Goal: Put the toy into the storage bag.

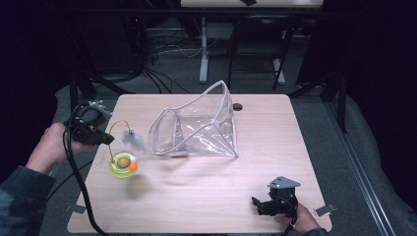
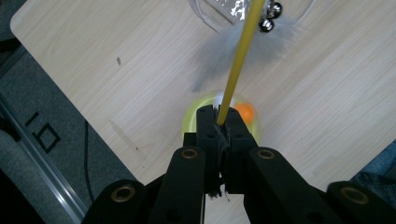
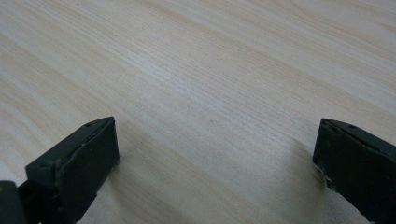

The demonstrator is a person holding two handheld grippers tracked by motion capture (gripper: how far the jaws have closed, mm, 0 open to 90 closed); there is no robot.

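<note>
Our left jaws are pinched tight on a thin yellow wand point(image 2: 236, 70), while our right jaws stand wide apart with nothing between them but bare wood. Nearest us, the right gripper point(image 1: 268, 206) rests low by the front right corner of the table point(image 1: 196, 206), idle. At the left edge, the left gripper point(image 1: 101, 139) holds the wand by its stem, which arcs over and carries a grey feather tuft point(image 1: 135, 140) with small bells point(image 2: 271, 16) at its far end; a little ahead of the jaws, just below the arc, sits a yellow-green dish point(image 1: 123, 164) with an orange ball point(image 1: 133, 166) in it, apparently the toy's base, though we cannot tell how the wand joins it. Beyond that, near the middle of the table, a clear plastic bag point(image 1: 196, 130) lies on its side with its mouth gaping toward the left, the feather just beside its rim. We judge the step in hand to be feeding the toy into the bag; to do it well we should keep the grip firm on the springy stem, lead with the feather end, and bring the free right gripper up to steady the bag's mouth. We count one wand, one feather tuft, one dish, one ball, one bag, and two grippers.
</note>
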